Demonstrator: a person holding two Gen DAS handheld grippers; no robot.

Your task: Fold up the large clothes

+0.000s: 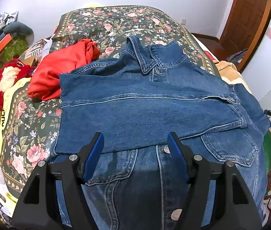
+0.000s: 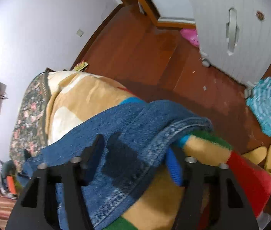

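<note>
Under right tool [image 2: 135, 153], blurred denim sleeve [image 2: 127, 126]

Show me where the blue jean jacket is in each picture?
Left wrist view: the denim jacket fills the middle, collar at top, one sleeve folded across.
Right wrist view: its other sleeve lies between the gripper's fingers, lower middle.
Shared landmark: the flowery bedspread.
</note>
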